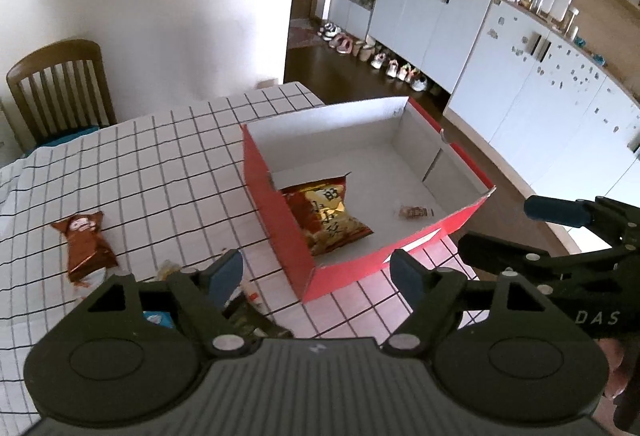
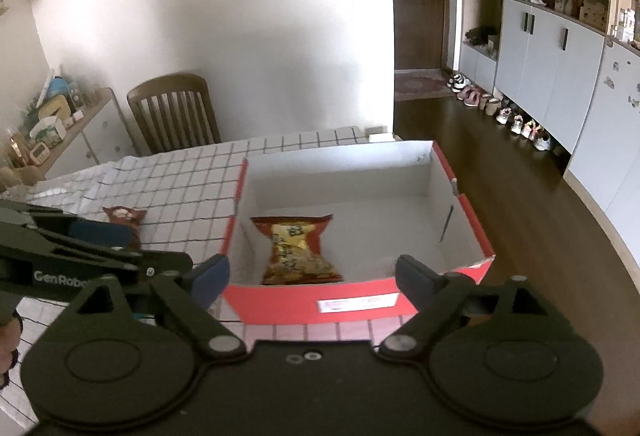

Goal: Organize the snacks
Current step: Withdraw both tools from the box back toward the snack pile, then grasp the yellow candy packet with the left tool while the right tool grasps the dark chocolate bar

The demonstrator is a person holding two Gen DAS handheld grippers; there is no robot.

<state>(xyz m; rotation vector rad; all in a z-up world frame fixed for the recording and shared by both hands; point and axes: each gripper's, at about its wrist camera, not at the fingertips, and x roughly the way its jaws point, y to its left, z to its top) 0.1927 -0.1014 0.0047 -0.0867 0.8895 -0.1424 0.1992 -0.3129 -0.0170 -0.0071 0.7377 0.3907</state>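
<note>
A red cardboard box (image 1: 280,224) (image 2: 352,306) with a white inside stands open on the checked tablecloth. Inside it lie a red and gold snack bag (image 1: 326,214) (image 2: 298,250) and a small wrapped snack (image 1: 416,212). A brown wrapped snack (image 1: 86,246) (image 2: 124,216) lies on the cloth to the left of the box. My left gripper (image 1: 320,272) is open and empty, in front of the box's near corner. My right gripper (image 2: 312,276) is open and empty over the box's near wall, and shows at the right edge of the left wrist view (image 1: 560,216). More wrappers (image 1: 172,270) lie partly hidden under my left fingers.
A wooden chair (image 1: 60,84) (image 2: 176,112) stands behind the table by the white wall. White cabinets (image 1: 520,76) and a row of shoes (image 1: 380,60) line the floor to the right. A sideboard (image 2: 72,128) with small items stands at the far left.
</note>
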